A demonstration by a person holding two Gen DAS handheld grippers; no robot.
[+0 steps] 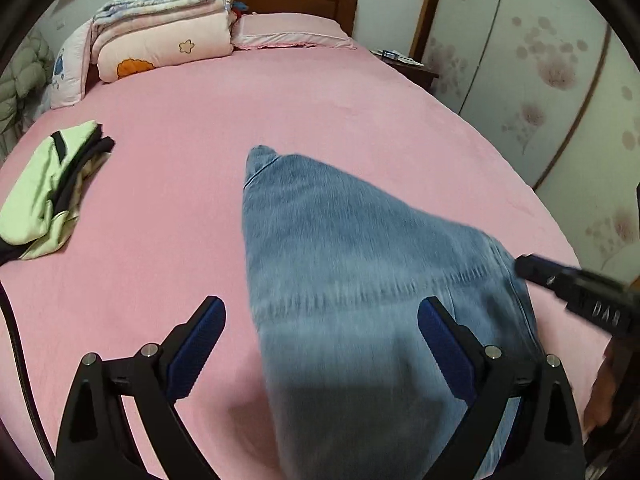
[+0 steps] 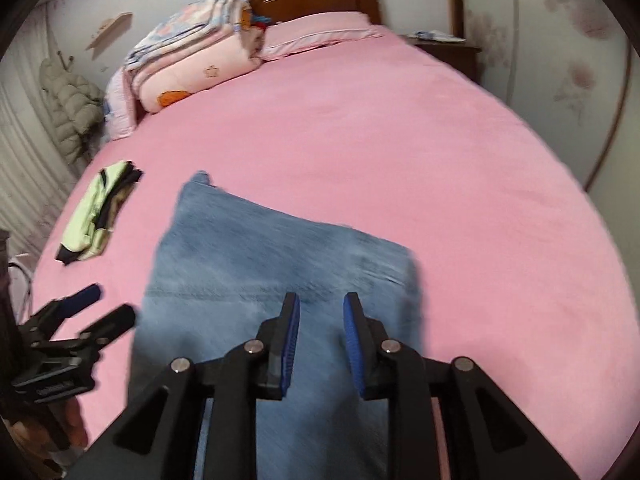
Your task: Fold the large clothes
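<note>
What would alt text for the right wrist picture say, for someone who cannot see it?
Folded blue jeans lie on a pink bed, with the right gripper above them, its jaws slightly apart and holding nothing. The left gripper hangs open at the left edge, near a small pile of green clothes.

Folded blue jeans (image 1: 360,264) on bed.

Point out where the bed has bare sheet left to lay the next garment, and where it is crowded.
Free: the wide pink sheet between the jeans, the pillow and the bed's right edge. A narrower strip separates the jeans from the green folded clothes. Crowded: the folded quilts at the head-left corner.
</note>
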